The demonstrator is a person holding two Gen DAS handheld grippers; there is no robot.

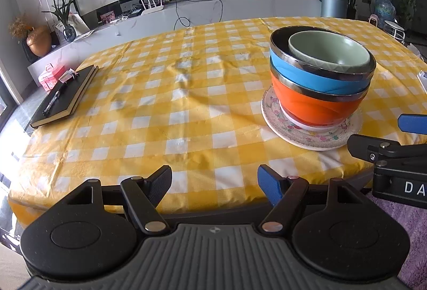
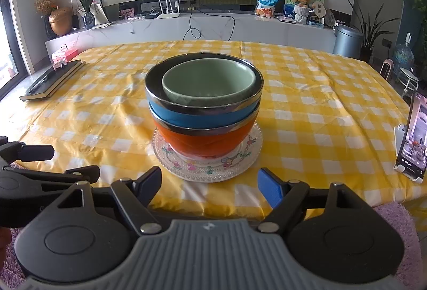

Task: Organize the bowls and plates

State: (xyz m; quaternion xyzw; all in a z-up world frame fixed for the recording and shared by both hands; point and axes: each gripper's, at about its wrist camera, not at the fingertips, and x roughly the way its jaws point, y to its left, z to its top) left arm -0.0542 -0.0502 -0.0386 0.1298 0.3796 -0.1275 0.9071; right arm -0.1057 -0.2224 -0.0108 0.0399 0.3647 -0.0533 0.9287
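A stack stands on the yellow checked tablecloth: a pale green bowl (image 2: 208,83) nests in a blue steel-rimmed bowl (image 2: 186,116), which sits in an orange bowl (image 2: 205,142) on a flowered glass plate (image 2: 213,170). The same stack shows at the right of the left wrist view, with green bowl (image 1: 329,51), blue bowl (image 1: 301,72), orange bowl (image 1: 312,106) and plate (image 1: 307,134). My right gripper (image 2: 210,187) is open just short of the plate, nothing between its fingers. My left gripper (image 1: 214,184) is open over the table's near edge, left of the stack and empty.
A black notebook (image 1: 65,96) with a pen lies at the table's far left. A phone on a stand (image 2: 413,140) is at the right edge. Behind the table are a white TV bench, plants and a grey bin (image 1: 333,3).
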